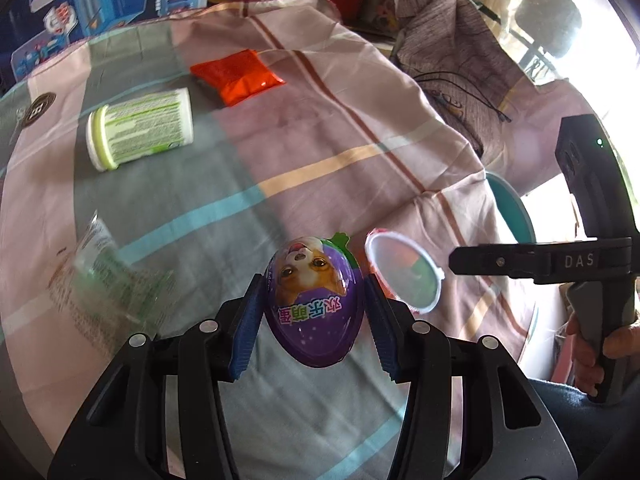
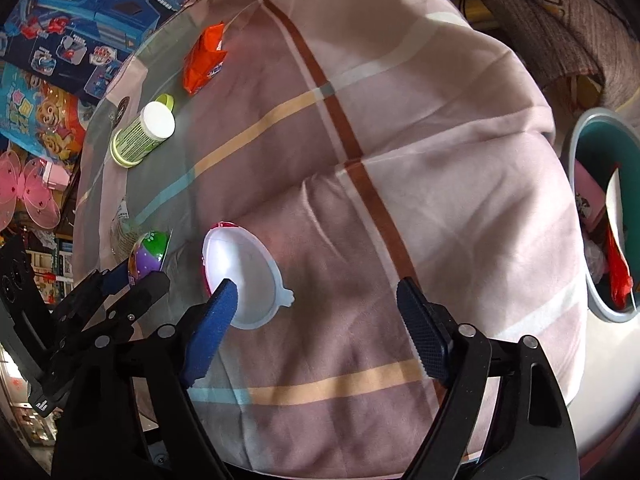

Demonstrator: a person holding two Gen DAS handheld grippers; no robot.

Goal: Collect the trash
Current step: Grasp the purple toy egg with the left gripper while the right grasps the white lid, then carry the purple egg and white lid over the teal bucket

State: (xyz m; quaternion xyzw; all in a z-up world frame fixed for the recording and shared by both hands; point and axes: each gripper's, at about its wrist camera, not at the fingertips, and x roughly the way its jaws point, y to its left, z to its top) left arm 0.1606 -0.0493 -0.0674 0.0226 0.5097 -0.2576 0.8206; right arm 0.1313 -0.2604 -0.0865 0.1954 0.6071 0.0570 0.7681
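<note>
My left gripper point(image 1: 314, 312) is shut on a purple egg-shaped toy shell point(image 1: 314, 304) with a puppy picture, held just above the striped cloth; it also shows in the right wrist view point(image 2: 148, 256). A white egg-shaped half shell point(image 1: 404, 276) lies on the cloth right of it, also in the right wrist view point(image 2: 240, 276). My right gripper point(image 2: 320, 316) is open and empty, its left pad next to the white shell. A white and green canister point(image 1: 140, 128), an orange wrapper point(image 1: 238, 74) and a clear wrapper point(image 1: 100, 276) lie on the cloth. A teal bin point(image 2: 600, 216) holds trash.
The table is covered with a pink, grey and striped cloth point(image 2: 400, 160). Toy boxes point(image 2: 80, 20) stand at the far left. A brown fabric heap with a black cable point(image 1: 452, 60) lies at the far right. The bin stands below the table's right edge.
</note>
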